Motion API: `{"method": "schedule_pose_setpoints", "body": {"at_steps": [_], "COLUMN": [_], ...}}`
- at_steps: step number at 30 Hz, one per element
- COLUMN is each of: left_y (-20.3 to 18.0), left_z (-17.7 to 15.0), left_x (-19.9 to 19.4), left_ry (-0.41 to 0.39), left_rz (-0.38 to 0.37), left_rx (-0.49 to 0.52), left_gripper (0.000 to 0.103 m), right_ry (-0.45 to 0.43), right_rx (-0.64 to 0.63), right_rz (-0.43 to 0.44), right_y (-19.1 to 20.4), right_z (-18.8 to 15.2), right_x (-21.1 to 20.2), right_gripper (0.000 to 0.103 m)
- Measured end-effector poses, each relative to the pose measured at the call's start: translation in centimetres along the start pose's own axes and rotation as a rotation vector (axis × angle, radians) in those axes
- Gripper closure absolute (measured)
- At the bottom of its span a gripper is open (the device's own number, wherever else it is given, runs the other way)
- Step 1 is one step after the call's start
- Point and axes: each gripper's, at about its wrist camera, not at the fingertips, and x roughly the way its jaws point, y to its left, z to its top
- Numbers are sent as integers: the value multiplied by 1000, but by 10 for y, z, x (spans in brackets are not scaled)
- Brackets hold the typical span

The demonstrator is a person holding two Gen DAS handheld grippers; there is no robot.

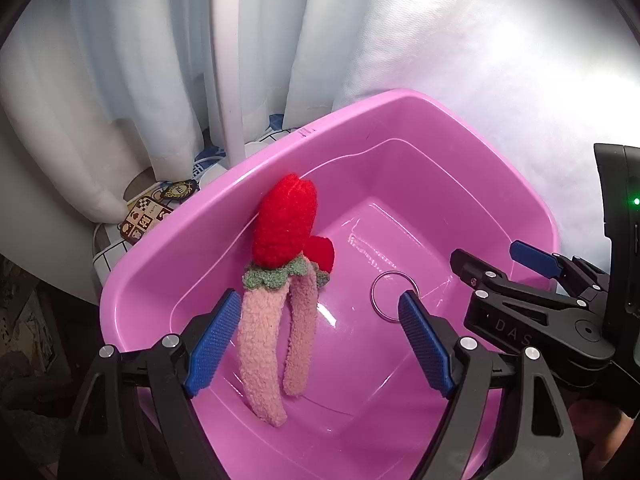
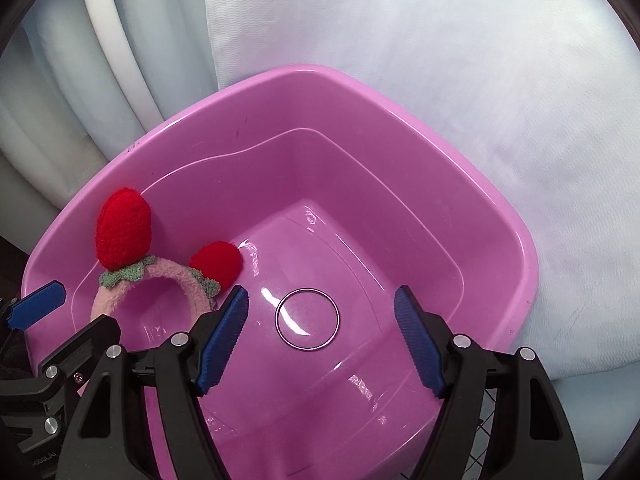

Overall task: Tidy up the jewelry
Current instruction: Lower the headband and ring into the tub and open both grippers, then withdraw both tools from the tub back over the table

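A home: white curtains (image 1: 132,80) and a pink washbasin (image 2: 516,264).

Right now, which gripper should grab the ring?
Right. The ring lies flat on the basin floor, centred between the open right gripper fingers. The open left gripper frames the headband instead.

One pink basin (image 2: 520,264), one fuzzy headband (image 2: 176,276), one metal ring (image 2: 278,320).

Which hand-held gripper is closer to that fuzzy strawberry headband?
The left hand-held gripper: its open fingers straddle the strawberry headband inside the pink tub. The right hand-held gripper hangs open beside it, over the metal ring.
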Motion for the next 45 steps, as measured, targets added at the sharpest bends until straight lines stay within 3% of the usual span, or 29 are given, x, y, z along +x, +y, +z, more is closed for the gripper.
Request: {"method": "schedule_pose_setpoints", "body": {"at_steps": [11, 19, 26, 28, 34, 45], "left_y": [19, 12, -21, -32, -72, -147], "left_z": [-3, -20, -47, -57, -89, -155], "left_x": [-30, -66, -92, -98, -114, -123], "left_ry": [-74, -164, -220, -232, -249, -184], "left_rz": [0, -2, -35, -56, -104, -209], "left_rx": [17, 74, 149, 168, 256, 426], "left_gripper": [19, 15, 14, 9, 8, 7], "right_ry": [-101, -181, -237, -244, -230, -195], "right_rx": [55, 148, 259, 300, 416, 640], "right_rz": [22, 37, 4, -15, -130, -259], "right_y": [8, 2, -23, -36, -82, -144], "right_z": [-21, -76, -146, -171, -256, -384], "right_x": [-44, -83, -117, -128, -161, -207], "right_gripper": [31, 31, 31, 31, 31, 31]}}
